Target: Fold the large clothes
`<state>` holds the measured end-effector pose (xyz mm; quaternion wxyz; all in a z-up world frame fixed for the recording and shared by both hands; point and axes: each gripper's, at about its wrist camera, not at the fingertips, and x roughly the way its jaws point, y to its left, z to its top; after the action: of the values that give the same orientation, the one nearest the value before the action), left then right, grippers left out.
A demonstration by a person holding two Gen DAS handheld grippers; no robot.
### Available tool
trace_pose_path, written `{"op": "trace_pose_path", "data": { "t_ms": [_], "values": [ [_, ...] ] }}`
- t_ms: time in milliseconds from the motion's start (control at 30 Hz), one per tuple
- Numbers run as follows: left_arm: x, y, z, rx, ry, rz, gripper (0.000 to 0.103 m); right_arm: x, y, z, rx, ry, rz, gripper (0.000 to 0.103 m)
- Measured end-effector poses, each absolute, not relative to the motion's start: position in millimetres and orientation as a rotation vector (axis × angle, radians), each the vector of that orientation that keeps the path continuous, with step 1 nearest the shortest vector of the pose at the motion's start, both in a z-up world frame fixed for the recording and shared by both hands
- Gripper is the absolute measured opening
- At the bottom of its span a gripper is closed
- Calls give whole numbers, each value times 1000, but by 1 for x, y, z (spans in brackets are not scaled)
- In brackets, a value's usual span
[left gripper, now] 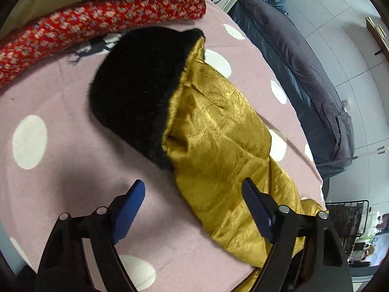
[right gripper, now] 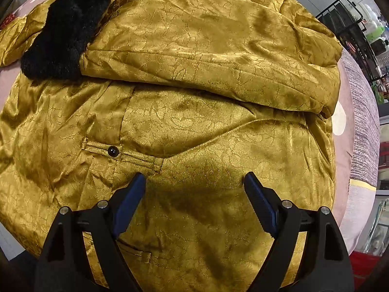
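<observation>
So the gold jacket [right gripper: 194,112] is spread out on the pink polka-dot bedspread [left gripper: 60,150], and everything here is easiest to place off that jacket.

Starting on its left: the left sleeve [left gripper: 218,146] sticks out away from the body, long axis running diagonally from the left gripper [left gripper: 193,189] up to the black fur cuff [left gripper: 138,92] at the far end, near the red floral bolster [left gripper: 97,22]. The left gripper hangs just above the near part of that sleeve, jaws spread wide, holding nothing. One finger is over the gold fabric, the other over bare bedspread.

Moving right: the other sleeve [right gripper: 214,56] is already folded across the jacket's chest, its fur cuff [right gripper: 65,31] lying on the gold. The right gripper [right gripper: 194,182] hovers over the lower front, just beside the button tab [right gripper: 113,151], also wide open and empty.

My guess is the stuck-out sleeve goes next, and the left gripper is clearly the nearer one.
</observation>
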<state>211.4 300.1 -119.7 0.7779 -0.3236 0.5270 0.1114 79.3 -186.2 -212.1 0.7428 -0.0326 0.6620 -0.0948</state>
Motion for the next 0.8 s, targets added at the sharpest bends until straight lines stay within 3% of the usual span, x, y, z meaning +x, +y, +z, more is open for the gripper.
{"op": "trace_pose_path", "data": {
  "t_ms": [100,200,267,367,633,800],
  "values": [
    [226,293,-133,-677,1173,224,68,82,-189,-211,-66,1459,-216,83],
    [239,289,-145,-668,1215,200,51,79,-194,-212,-70,1460,-218,83],
    [246,289,-150,-673,1228,187,33,82,-193,-212,-68,1461,-220,83],
    [250,284,-142,-635,1218,171,14,83,-192,-212,-60,1457,-222,83],
    [260,231,-72,-457,1086,74,8,73,-199,-211,-28,1439,-217,83],
    [254,157,-15,-313,995,-114,7,69,-211,-207,1,1429,-217,83]
  ]
}}
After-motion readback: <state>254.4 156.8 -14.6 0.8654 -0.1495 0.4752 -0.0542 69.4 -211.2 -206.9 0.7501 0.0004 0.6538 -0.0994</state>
